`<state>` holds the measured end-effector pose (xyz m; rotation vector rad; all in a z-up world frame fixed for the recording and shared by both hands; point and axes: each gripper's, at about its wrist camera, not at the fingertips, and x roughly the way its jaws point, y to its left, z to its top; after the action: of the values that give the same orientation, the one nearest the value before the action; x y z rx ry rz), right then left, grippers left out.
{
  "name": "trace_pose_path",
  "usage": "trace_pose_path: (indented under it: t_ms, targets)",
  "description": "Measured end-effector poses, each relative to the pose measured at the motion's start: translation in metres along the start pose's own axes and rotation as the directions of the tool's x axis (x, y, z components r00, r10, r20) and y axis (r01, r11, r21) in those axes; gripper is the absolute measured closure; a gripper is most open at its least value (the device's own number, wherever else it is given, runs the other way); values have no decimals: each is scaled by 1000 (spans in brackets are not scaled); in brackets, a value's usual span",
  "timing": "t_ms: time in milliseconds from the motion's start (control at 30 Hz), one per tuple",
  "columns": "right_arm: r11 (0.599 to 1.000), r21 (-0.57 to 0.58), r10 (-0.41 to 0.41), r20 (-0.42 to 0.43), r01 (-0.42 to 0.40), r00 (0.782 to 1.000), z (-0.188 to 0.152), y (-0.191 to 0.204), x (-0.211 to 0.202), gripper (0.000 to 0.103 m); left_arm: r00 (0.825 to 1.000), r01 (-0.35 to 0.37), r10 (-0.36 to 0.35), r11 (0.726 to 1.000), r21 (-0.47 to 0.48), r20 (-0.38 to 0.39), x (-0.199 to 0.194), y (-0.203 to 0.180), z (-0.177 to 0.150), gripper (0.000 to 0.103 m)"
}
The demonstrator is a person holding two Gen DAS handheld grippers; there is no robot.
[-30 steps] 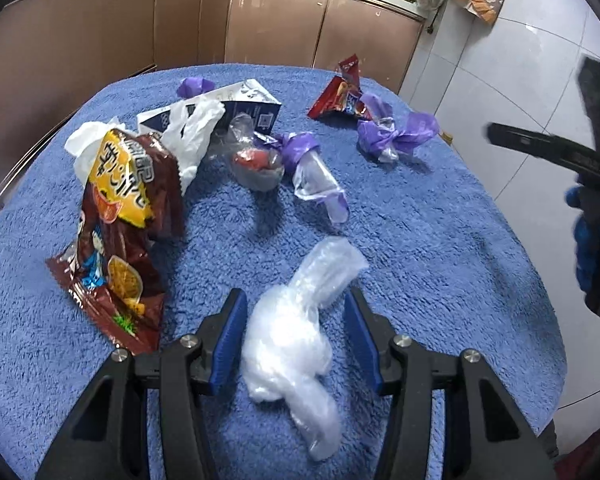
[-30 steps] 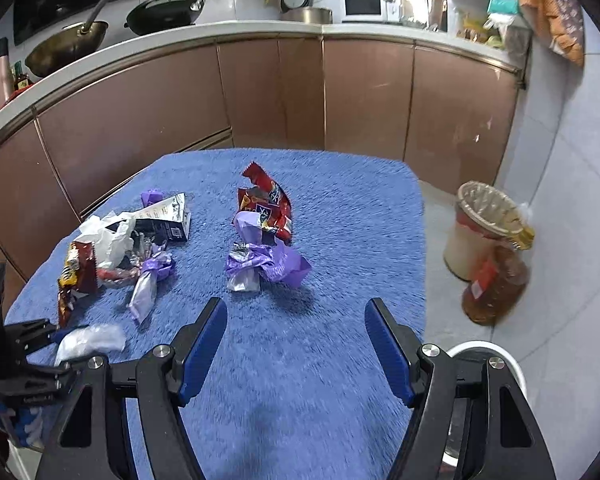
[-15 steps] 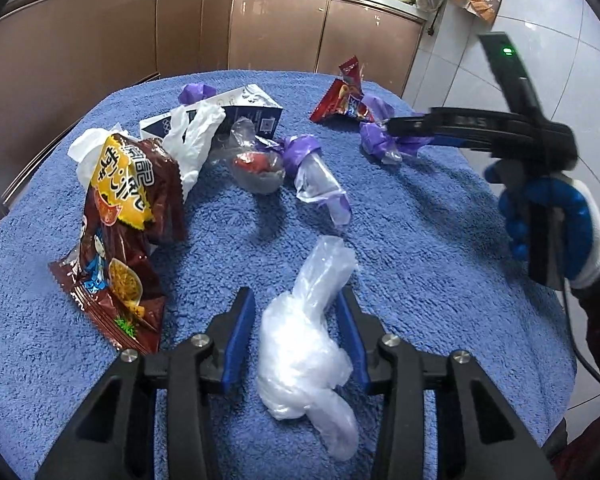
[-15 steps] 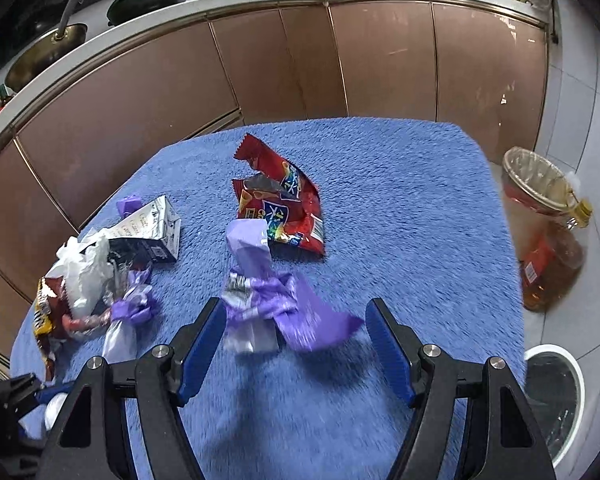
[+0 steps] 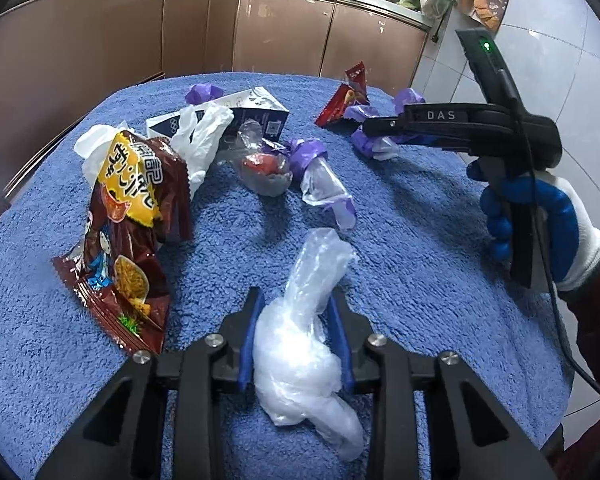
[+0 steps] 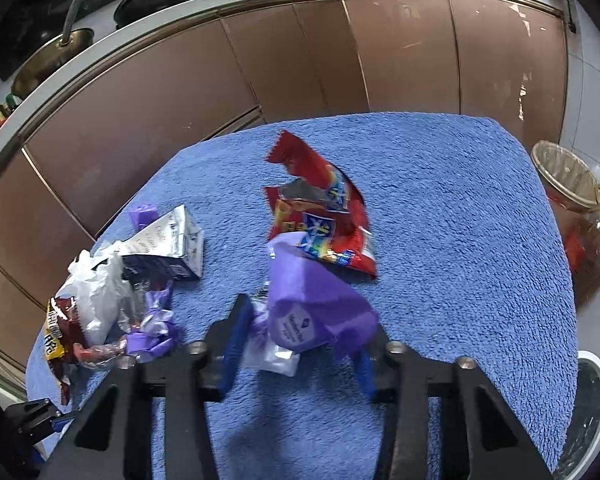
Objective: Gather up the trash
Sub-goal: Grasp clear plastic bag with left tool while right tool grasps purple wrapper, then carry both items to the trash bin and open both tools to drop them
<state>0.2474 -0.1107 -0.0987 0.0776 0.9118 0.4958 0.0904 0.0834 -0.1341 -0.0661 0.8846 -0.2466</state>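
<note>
My left gripper (image 5: 296, 316) is shut on a crumpled clear plastic bag (image 5: 304, 340) lying on the blue towel (image 5: 400, 248). My right gripper (image 6: 300, 320) has its jaws around a purple wrapper (image 6: 312, 304) with a white piece under it; the blue pads touch it on both sides. The right gripper also shows in the left wrist view (image 5: 368, 130), held by a blue-and-white gloved hand (image 5: 540, 216). A red snack packet (image 6: 320, 212) lies just beyond the purple wrapper.
On the towel lie a brown-and-yellow snack bag (image 5: 128, 216), a white plastic bag (image 5: 196, 136), a milk carton (image 5: 244, 112), a clear cup with red inside (image 5: 264, 168) and a purple-tied wrapper (image 5: 324, 184). A lined bin (image 6: 564, 176) and an oil bottle (image 6: 588, 248) stand on the floor right.
My left jaws have closed onto the clear plastic bag. My right gripper has moved forward over the table to the purple wrapper and its jaws have closed in around it.
</note>
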Motion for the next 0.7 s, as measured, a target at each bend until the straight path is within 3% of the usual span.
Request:
trace_pose_path:
  t_ms: [233, 367, 700]
  targets:
    - [1000, -11, -10, 22, 10, 1000, -11, 8, -30, 64, 1000, 6, -5, 1000, -10, 15, -14, -7, -2, 76]
    - [999, -13, -43, 60, 44, 997, -22, 7, -68, 64, 999, 42, -41, 999, -32, 26, -29, -11, -5, 76]
    - [990, 50, -141, 150, 135, 979, -64, -13, -159, 64, 998, 14, -16, 999, 35, 63, -67, -41, -11, 76]
